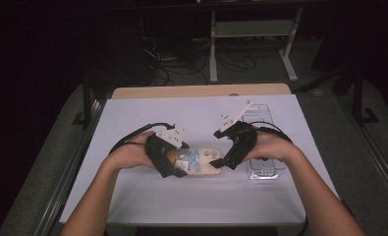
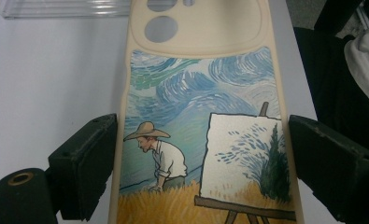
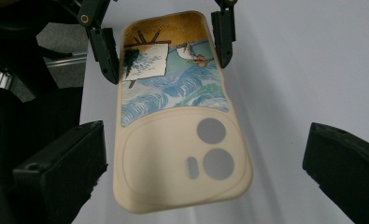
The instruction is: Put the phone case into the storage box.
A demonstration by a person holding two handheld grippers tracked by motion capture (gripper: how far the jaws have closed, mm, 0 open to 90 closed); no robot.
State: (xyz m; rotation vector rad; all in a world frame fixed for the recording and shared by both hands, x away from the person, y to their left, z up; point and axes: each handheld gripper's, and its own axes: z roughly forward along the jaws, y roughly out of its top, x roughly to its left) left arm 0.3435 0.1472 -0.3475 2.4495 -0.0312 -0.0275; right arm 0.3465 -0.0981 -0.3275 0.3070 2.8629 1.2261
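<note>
One phone case (image 2: 201,135), cream with a painted field scene, sits between the left gripper's (image 2: 203,163) two jaws at its picture end, pads against both long edges, so it is gripped and held off the white table sheet (image 3: 303,60). Right gripper (image 3: 205,172) jaws stand wide open around the camera-cutout end, clear of both edges, holding nothing. One clear plastic tray (image 1: 265,169) lies beside the right hand (image 1: 272,145); three cutouts in the case.

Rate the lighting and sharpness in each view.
High view: dark room, lit white table sheet, cream painted phone case small and soft. Left gripper view: case sharp, evenly lit. Right gripper view: case clear, near black pads blurred.
</note>
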